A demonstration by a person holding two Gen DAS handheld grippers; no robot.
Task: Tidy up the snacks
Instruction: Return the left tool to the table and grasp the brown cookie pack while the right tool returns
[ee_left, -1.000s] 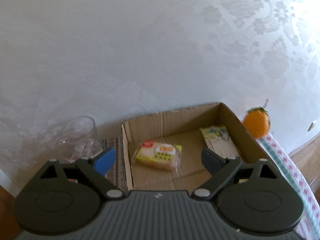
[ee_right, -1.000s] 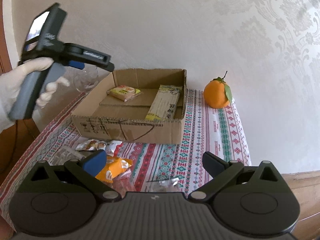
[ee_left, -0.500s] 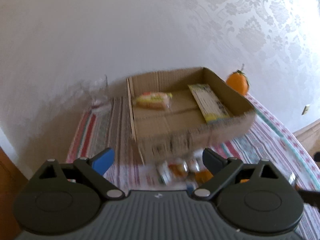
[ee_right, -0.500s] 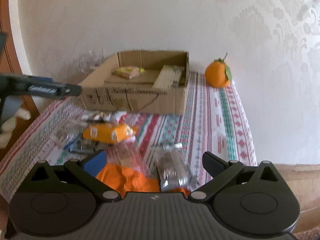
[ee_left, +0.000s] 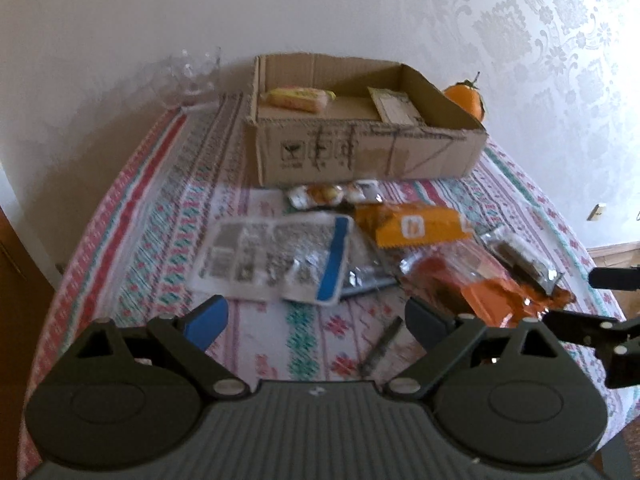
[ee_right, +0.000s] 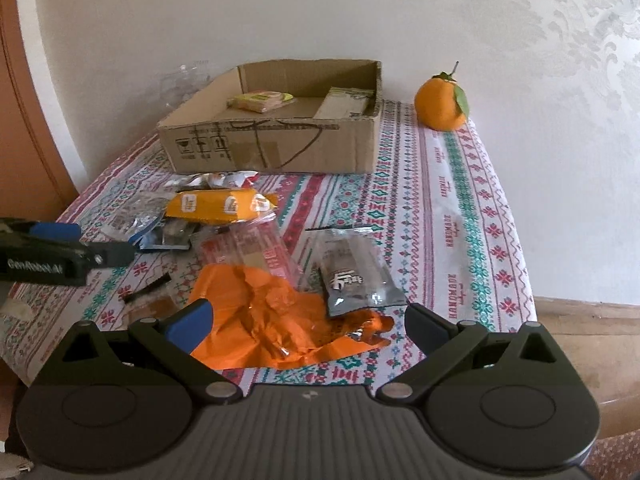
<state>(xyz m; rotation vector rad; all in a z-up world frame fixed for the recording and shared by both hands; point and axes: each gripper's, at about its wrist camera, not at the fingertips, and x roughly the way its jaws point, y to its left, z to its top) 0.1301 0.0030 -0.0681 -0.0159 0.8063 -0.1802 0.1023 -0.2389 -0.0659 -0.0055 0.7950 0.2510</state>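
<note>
The snacks lie in a loose heap on the patterned tablecloth point(ee_right: 452, 216), in front of both claws. Just ahead of the right gripper point(ee_right: 308, 322), between its spread fingers, sits a crumpled orange wrapper point(ee_right: 264, 320), with a clear-and-grey packet point(ee_right: 352, 276) lying partly over its far edge, toward the right finger. A clear packet with red print point(ee_right: 256, 248) rests just beyond the wrapper. Further out from that claw is a yellow-orange snack bar point(ee_right: 218, 208), and past it a few small silvery packets point(ee_right: 216, 179) against the front of the box.

The right gripper stands released, jaws wide, with nothing pressed between them. The left gripper point(ee_left: 316, 316) is released too, fingers wide apart and empty, hovering over bare cloth. Directly beyond it lies a flat clear bag with a blue strip point(ee_left: 280, 260); a thin dark strip point(ee_left: 380, 346) lies on the cloth near its right finger.

Well beyond the heap, at the far side of the table by the wall, an open cardboard box point(ee_right: 272, 148) holds a yellow wrapped cake point(ee_right: 258, 101) at its left and a flat pale packet point(ee_right: 344, 102) at its right. An orange with a leaf point(ee_right: 440, 104) stands to the right of the box, apart from it. A clear glass bowl point(ee_left: 192, 76) sits left of the box.
</note>
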